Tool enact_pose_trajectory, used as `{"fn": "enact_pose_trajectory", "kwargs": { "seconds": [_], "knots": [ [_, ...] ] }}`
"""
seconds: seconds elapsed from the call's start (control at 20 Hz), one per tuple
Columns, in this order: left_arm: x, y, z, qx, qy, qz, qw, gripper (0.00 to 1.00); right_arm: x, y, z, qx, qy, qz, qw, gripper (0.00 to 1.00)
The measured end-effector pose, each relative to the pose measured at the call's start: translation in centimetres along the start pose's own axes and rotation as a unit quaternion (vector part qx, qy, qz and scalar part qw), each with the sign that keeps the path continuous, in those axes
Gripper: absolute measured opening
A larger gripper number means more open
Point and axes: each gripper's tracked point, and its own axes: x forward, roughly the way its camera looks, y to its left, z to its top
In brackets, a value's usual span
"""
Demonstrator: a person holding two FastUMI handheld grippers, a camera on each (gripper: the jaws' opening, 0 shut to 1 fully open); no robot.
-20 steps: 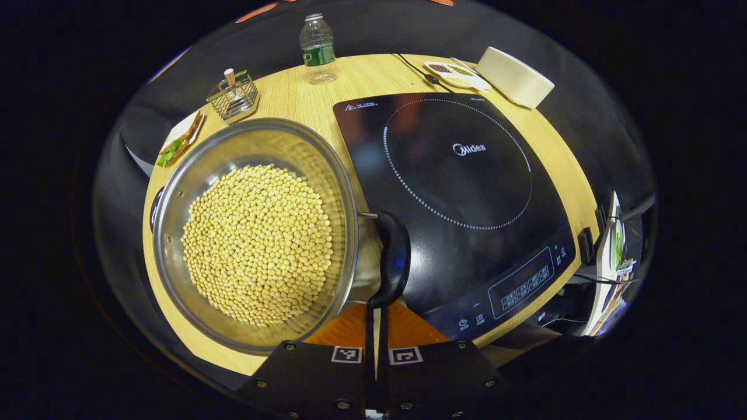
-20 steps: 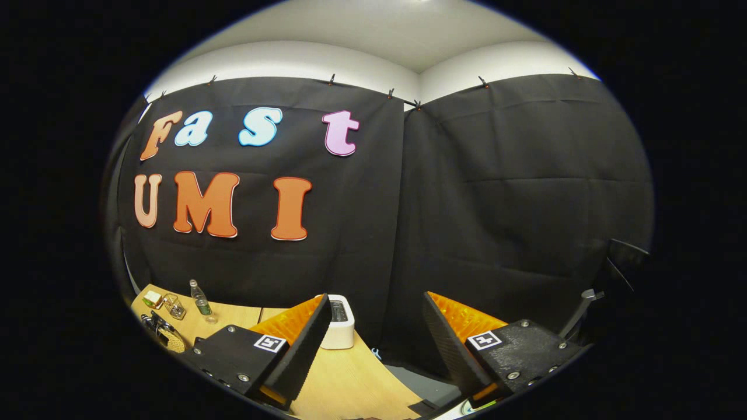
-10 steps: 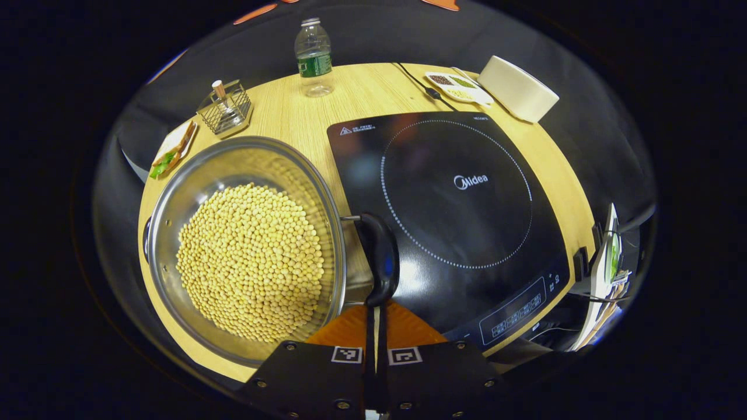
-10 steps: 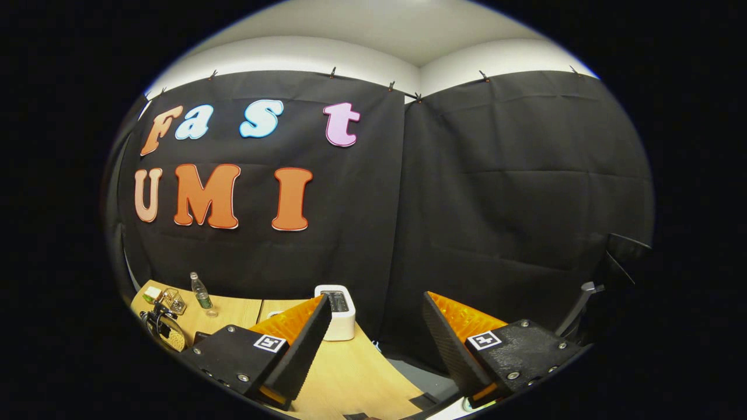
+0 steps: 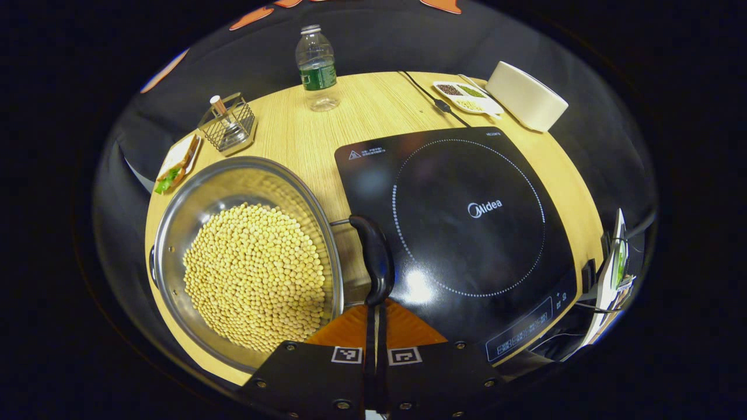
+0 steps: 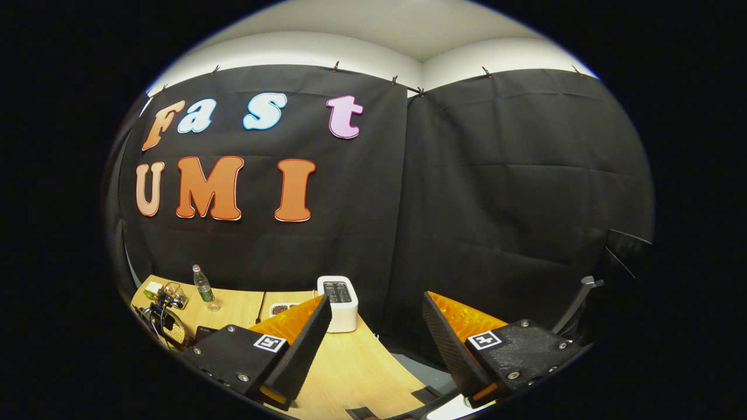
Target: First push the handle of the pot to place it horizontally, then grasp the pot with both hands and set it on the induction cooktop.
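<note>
Steel pot (image 5: 245, 256) full of pale beans sitting at the left edge of the wooden surface (image 5: 373, 111), just beside the black induction cooktop (image 5: 461, 227). Dark side handle (image 5: 373, 262) standing on the pot's cooktop side, hanging over the strip of wood between the two. Left gripper (image 5: 375, 312) with fingers pressed together, nothing between them, tips just touching or almost touching the near end of the handle. Compared with a second ago, drifting slightly: pot and cooktop sitting lower in the left gripper view and more of the far edge showing, with the handle's near end staying right at the tips. Looking like the pushing step, either under way or finishing; whether the handle is lying horizontal yet, hard telling from here. Right gripper (image 6: 376, 341) hanging above the right edge of the surface, fingers spread wide, holding nothing, tilting a little lower than before so more of the wood is appearing. Both-hands grasp not yet begun; pot not yet on the cooktop.
</note>
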Motion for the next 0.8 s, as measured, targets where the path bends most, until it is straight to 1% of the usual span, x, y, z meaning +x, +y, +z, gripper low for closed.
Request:
{"fn": "enact_pose_trajectory", "kwargs": {
  "seconds": [0.1, 0.2, 0.3, 0.45, 0.6, 0.8],
  "knots": [
    [0.3, 0.3, 0.7, -0.003, -0.005, 0.007, 1.000, 0.01, -0.2, 0.2, -0.5, 0.000, 0.006, 0.001, 1.000, 0.97],
    [0.4, 0.5, 1.2, -0.009, -0.010, 0.005, 1.000, 0.01, -0.1, 0.7, -0.9, -0.003, 0.011, 0.003, 1.000, 0.97],
    [0.6, 0.8, 1.7, -0.011, -0.016, 0.002, 1.000, 0.01, -0.1, 1.6, -1.2, -0.002, 0.016, 0.012, 1.000, 0.97],
    [0.7, 0.9, 2.2, -0.031, -0.028, -0.008, 0.999, 0.01, 0.4, 4.0, -1.8, -0.002, 0.026, 0.035, 0.999, 0.98],
    [0.8, 0.7, 2.5, -0.040, -0.032, -0.022, 0.998, 0.01, 1.0, 7.0, -2.8, -0.004, 0.043, 0.069, 0.997, 0.98],
    [0.6, 0.8, 2.4, -0.066, -0.036, -0.038, 0.996, 0.01, 1.7, 10.8, -3.5, -0.008, 0.057, 0.105, 0.993, 0.98]
  ]
}}
